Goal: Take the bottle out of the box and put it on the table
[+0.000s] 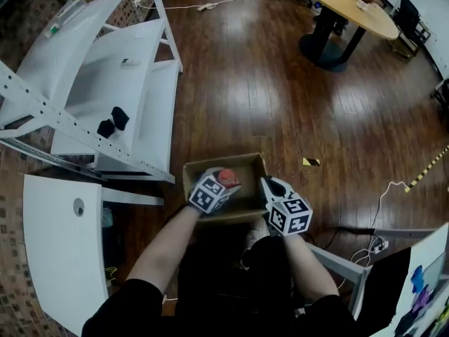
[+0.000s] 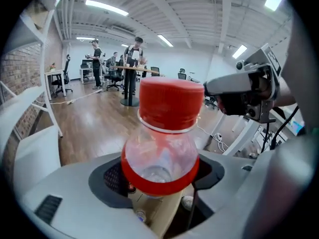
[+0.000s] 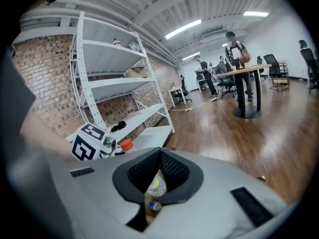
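A clear bottle [image 2: 160,151] with a red cap [image 2: 171,103] and a red band sits upright between the jaws of my left gripper [image 1: 219,182], which is shut on its body. In the head view the red cap [image 1: 226,176] shows above the open cardboard box [image 1: 200,170] on the floor. My right gripper [image 1: 271,187] hovers over the box's right side, apart from the bottle, jaws close together with nothing between them. Through their narrow gap I see other bottles [image 3: 156,184] down in the box. The left gripper's marker cube [image 3: 89,142] shows at that view's left.
A white shelf rack [image 1: 119,76] stands to the left beyond the box. A white table [image 1: 52,237] lies at the near left, another white surface [image 1: 428,272] at the right. Cables [image 1: 382,195] trail on the wood floor. People stand at a far round table [image 2: 132,68].
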### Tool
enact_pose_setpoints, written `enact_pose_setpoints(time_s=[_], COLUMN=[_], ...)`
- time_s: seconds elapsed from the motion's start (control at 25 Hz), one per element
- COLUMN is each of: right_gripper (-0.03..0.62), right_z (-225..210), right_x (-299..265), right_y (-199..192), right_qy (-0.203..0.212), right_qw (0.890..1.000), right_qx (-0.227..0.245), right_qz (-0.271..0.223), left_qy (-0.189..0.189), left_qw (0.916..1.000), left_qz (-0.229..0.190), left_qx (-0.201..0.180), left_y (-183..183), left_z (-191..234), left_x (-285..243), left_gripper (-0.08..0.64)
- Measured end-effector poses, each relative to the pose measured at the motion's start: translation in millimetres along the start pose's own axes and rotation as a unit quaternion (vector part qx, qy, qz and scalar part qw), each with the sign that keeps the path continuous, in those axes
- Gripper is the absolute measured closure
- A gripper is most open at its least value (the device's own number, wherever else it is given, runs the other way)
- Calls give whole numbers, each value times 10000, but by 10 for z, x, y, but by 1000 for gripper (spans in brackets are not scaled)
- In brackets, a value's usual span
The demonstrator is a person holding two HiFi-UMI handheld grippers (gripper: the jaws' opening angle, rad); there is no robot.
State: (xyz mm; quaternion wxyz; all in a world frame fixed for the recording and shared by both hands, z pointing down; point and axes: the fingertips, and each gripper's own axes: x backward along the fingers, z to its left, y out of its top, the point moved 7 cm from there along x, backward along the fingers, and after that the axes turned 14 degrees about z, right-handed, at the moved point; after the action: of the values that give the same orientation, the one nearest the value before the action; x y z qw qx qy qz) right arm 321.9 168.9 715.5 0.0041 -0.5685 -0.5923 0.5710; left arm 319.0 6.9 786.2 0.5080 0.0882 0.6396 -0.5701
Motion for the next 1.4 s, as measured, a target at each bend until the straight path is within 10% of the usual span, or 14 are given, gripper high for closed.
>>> enact_pose_setpoints(time_s=[0.36, 0.96, 1.4], right_gripper=[588, 588, 588], right_z=[1111, 2258, 3504], right_x=[1020, 1429, 931], right_y=[1169, 1747, 1852], right_qy=[434, 1029, 2342], right_qw=[9965, 9769, 9219], right_qx=[710, 1844, 3085], right_qz=[66, -313, 56], left_qy=[532, 1810, 2997], left_qw=[9967, 9643, 9212], left_qz=[-587, -1729, -1895], left_qx=[194, 862, 1603], left_y=[823, 781, 154], left_z=[-400, -756, -755], left_x=[2161, 4143, 5002], left_gripper=[249, 249, 249])
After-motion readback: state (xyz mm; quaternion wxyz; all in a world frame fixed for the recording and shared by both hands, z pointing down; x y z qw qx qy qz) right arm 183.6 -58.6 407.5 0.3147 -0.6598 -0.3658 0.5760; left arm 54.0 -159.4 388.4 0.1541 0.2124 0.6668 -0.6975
